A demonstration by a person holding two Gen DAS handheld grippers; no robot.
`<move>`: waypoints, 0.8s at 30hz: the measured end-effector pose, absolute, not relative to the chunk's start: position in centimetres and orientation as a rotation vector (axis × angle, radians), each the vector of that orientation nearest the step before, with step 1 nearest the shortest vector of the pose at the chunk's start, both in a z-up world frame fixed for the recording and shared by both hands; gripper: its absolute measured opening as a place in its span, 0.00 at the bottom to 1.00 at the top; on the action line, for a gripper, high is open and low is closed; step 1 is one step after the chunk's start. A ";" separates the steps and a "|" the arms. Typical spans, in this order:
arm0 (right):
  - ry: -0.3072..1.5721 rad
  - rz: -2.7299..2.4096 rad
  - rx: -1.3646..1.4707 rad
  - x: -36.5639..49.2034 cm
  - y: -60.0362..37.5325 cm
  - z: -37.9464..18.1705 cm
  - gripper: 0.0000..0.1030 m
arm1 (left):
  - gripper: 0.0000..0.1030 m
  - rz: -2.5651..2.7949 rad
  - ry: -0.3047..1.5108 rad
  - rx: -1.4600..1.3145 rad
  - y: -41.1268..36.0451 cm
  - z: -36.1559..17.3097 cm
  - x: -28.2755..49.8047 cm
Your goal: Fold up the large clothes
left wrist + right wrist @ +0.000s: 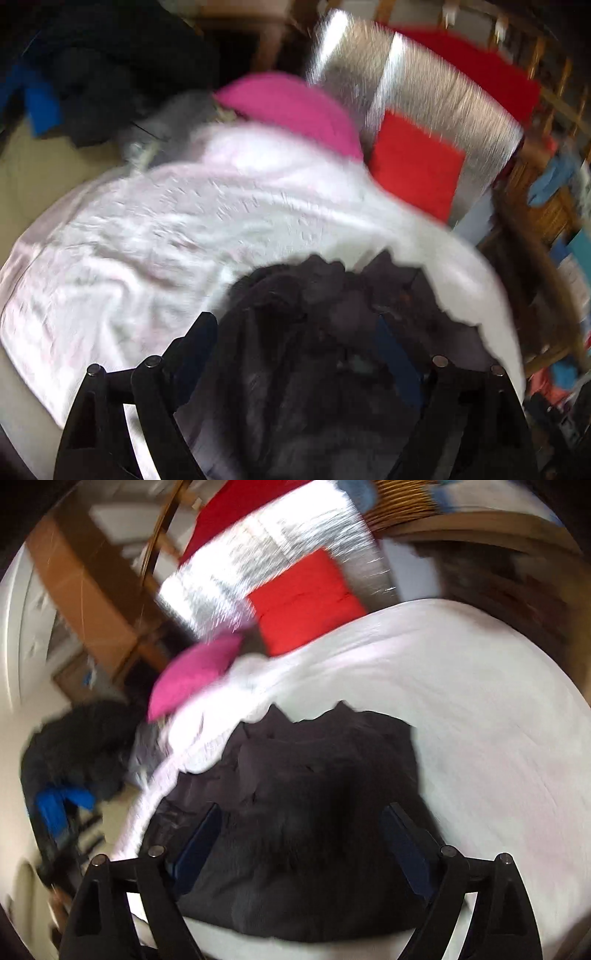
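A dark grey garment (306, 775) lies bunched on the white bed sheet (480, 709). It also shows in the left wrist view (314, 350). My right gripper (299, 812) is open, its fingers standing wide apart over the garment, which lies below and between them. My left gripper (295, 325) is open too, its fingers spread over the same dark cloth. Neither gripper pinches the fabric. Both views are blurred by motion.
A pink pillow (195, 675), a red pillow (306, 602) and a silver cushion (266, 550) lie at the head of the bed. A dark pile of clothes with a blue piece (74, 760) sits on the floor at left. Wooden furniture (81, 572) stands behind.
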State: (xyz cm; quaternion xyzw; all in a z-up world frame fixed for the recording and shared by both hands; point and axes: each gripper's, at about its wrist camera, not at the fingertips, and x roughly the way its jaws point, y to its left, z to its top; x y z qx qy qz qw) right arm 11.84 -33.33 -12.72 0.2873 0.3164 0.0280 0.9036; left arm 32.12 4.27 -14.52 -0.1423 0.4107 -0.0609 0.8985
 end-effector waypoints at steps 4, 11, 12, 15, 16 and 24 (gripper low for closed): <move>0.743 0.074 0.432 18.4 -31.0 -13.5 0.88 | 0.85 -0.113 0.945 -0.265 3.0 -17.9 35.7; 0.822 0.096 0.205 24.1 -28.4 -14.6 0.88 | 0.85 -0.082 1.026 -0.006 0.3 -21.4 39.3; 0.831 0.097 0.191 24.6 -28.4 -15.0 0.88 | 0.85 -0.084 1.031 0.014 0.2 -21.8 39.4; 0.874 0.090 0.152 26.2 -27.7 -16.4 0.87 | 0.84 -0.115 1.028 0.054 0.4 -22.4 39.8; 0.888 0.082 0.141 26.4 -27.5 -16.8 0.80 | 0.77 -0.125 1.023 0.051 0.5 -22.6 39.9; 0.878 0.049 0.231 26.4 -27.5 -17.3 0.29 | 0.33 -0.152 0.970 0.013 0.9 -22.0 39.7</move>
